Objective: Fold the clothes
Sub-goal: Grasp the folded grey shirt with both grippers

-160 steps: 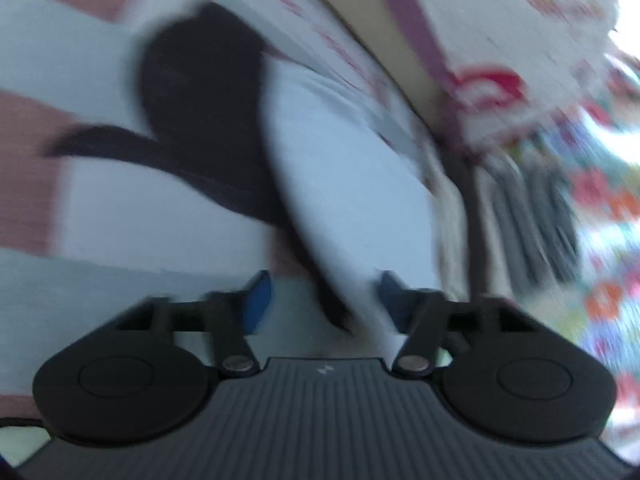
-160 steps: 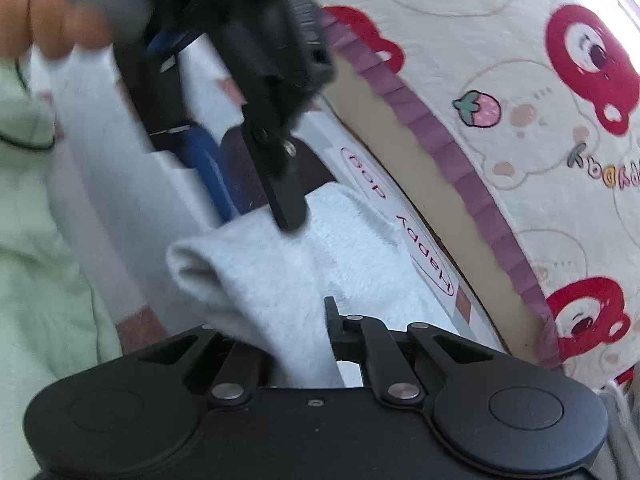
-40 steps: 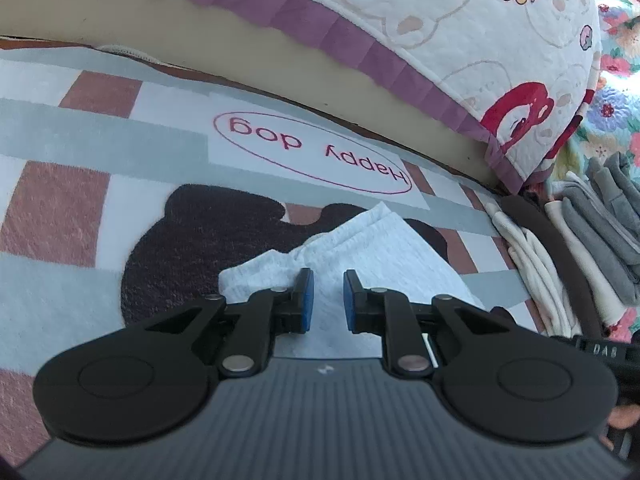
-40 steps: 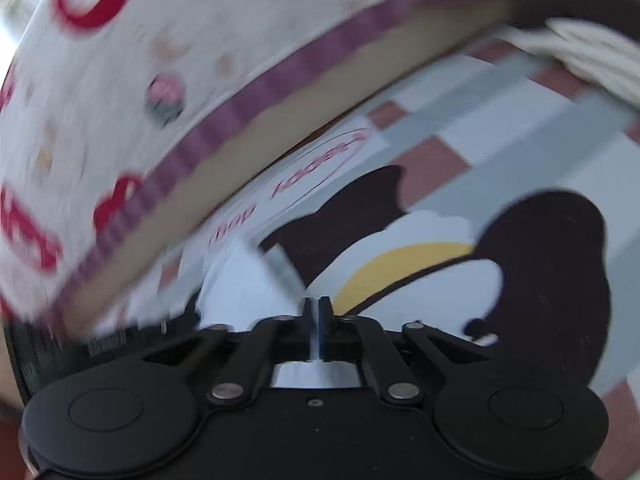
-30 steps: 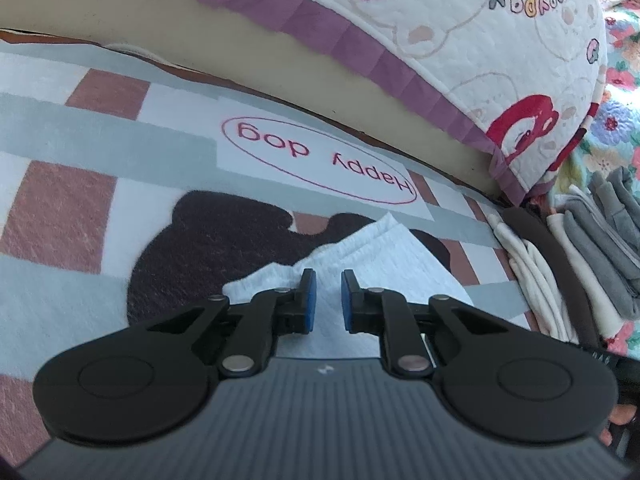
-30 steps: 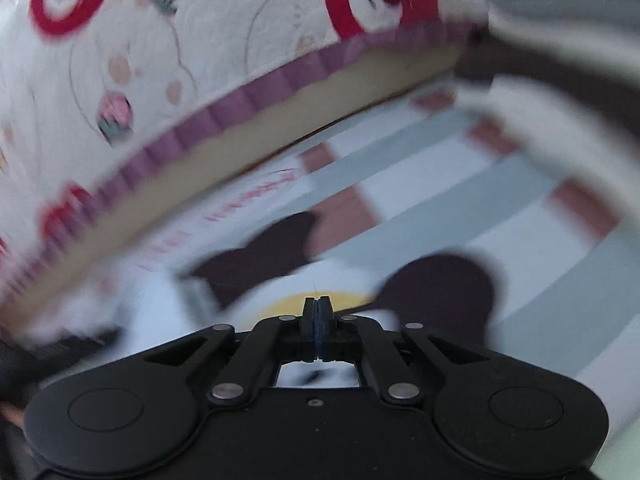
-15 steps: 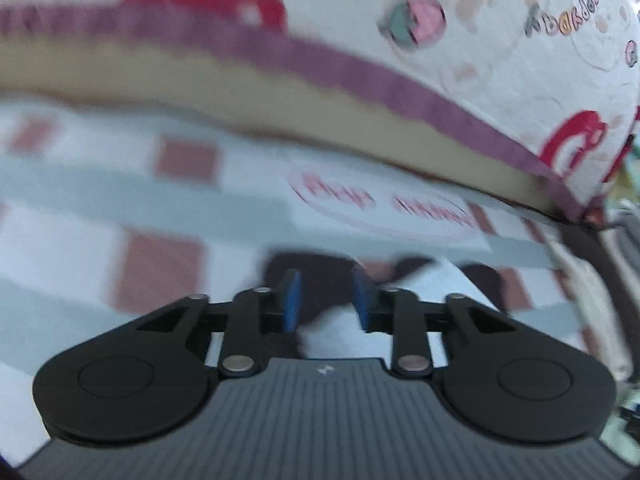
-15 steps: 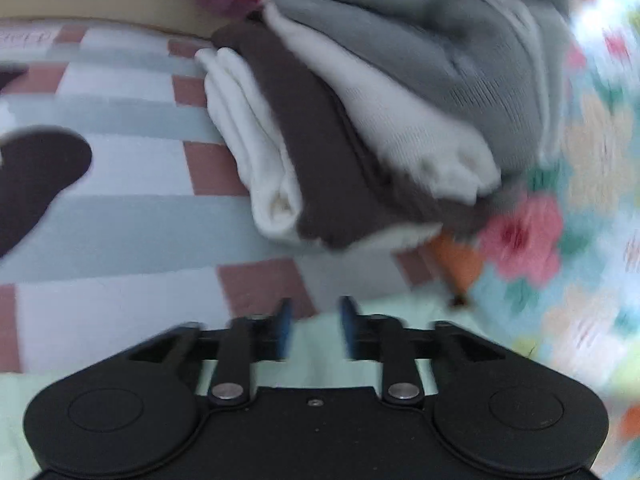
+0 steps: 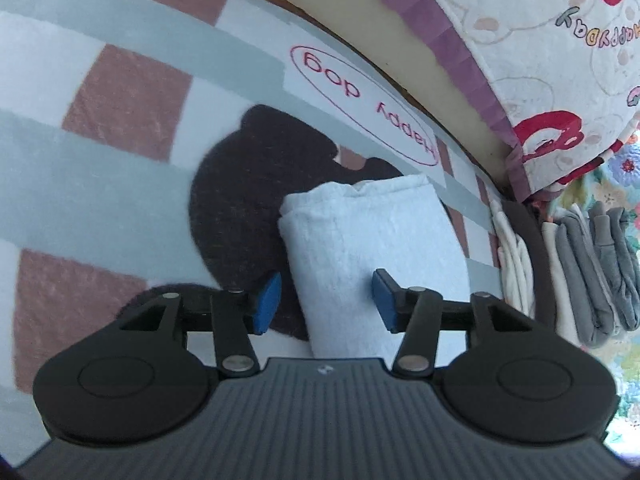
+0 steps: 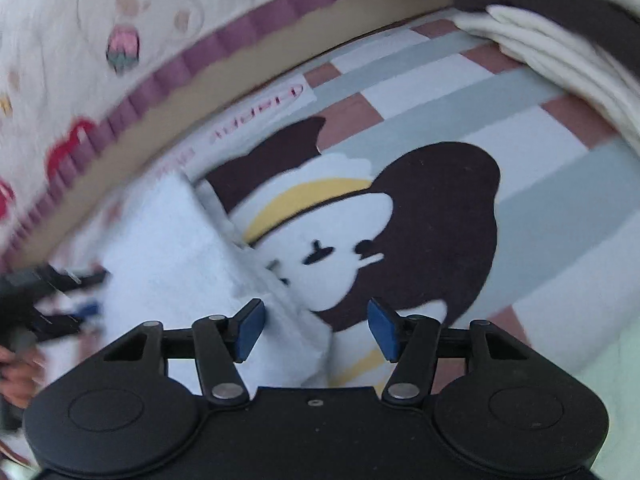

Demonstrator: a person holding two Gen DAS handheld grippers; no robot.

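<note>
A folded pale grey-white garment (image 9: 372,248) lies on the cartoon-dog blanket (image 9: 120,128). My left gripper (image 9: 326,302) hangs open just over the garment's near end, one blue pad on each side of the fold. In the right wrist view the same garment (image 10: 180,256) shows at lower left. My right gripper (image 10: 316,330) is open above the garment's right edge and the dog print, with nothing held. The other gripper and a hand (image 10: 18,376) show blurred at the far left edge.
A quilted cushion (image 9: 540,40) with a purple trim rises along the far side. A stack of folded cream, brown and grey clothes (image 9: 576,264) sits to the right, seen also as the stack (image 10: 560,36) at upper right. Pale green fabric (image 10: 612,368) lies lower right.
Both grippers have opened wide. The left one has let go of the folded garment, which now lies flat. The right gripper swung back from the clothes stack toward the garment.
</note>
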